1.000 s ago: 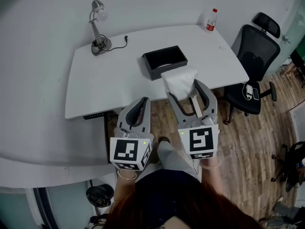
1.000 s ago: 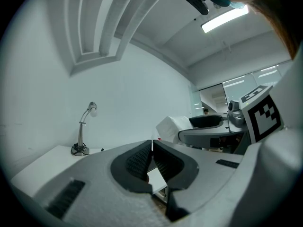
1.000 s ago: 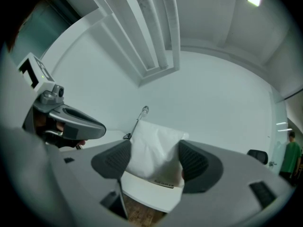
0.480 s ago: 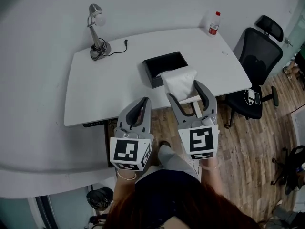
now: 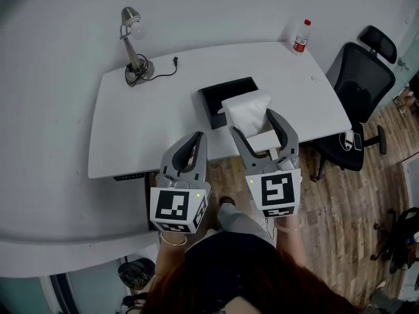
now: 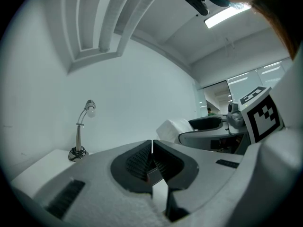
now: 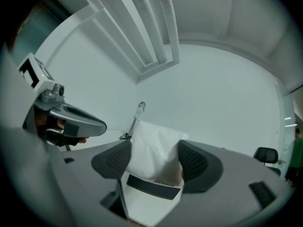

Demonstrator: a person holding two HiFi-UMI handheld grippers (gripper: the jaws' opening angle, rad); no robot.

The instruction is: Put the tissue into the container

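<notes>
A white pack of tissue (image 5: 247,112) is held between the jaws of my right gripper (image 5: 260,122), in the air near the table's front edge; in the right gripper view the tissue (image 7: 154,150) fills the gap between the two pads. The black open container (image 5: 227,100) lies on the white table (image 5: 144,116) just beyond and left of the tissue, partly hidden by it. My left gripper (image 5: 192,148) is shut and empty, held in front of the table edge; its jaws (image 6: 152,161) meet in the left gripper view.
A desk lamp (image 5: 133,43) with its cable stands at the table's back left. A red-capped bottle (image 5: 301,36) is at the back right corner. A black office chair (image 5: 361,87) stands to the right on the wooden floor.
Both grippers have come slightly closer to the table, and the tissue now overlaps the container's near right corner. The jaws keep the same hold.
</notes>
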